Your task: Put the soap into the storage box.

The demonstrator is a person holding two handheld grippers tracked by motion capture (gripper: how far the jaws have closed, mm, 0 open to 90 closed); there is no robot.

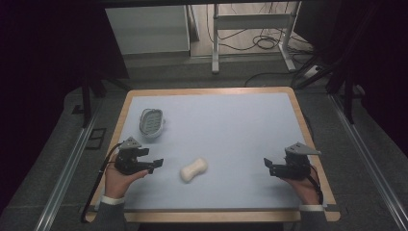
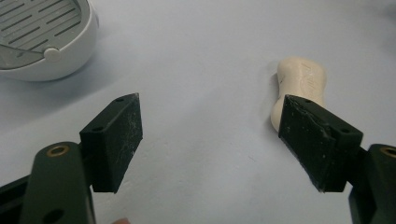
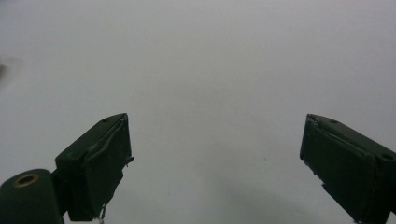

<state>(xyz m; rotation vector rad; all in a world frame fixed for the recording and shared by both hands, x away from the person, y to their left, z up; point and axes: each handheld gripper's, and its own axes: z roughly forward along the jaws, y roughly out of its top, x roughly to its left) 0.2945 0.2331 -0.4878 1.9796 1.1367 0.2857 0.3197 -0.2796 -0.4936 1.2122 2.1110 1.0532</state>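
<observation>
Soap [image 1: 193, 169]: lies flat on the tabletop [image 1: 231, 130], between both hands, nearer the left one.
Soap dish [image 1: 152, 122]: beyond the left hand, well apart from the soap.
Left hand-held gripper [image 1: 156, 163]: jaws spread wide, empty, pointing toward the soap.
Right hand-held gripper [image 1: 267, 164]: jaws apart, empty.
Risk: the rounded, waisted bar may squirt out if pinched off-centre.
Risk: a low approach may shove it along rather than straddle it.
</observation>
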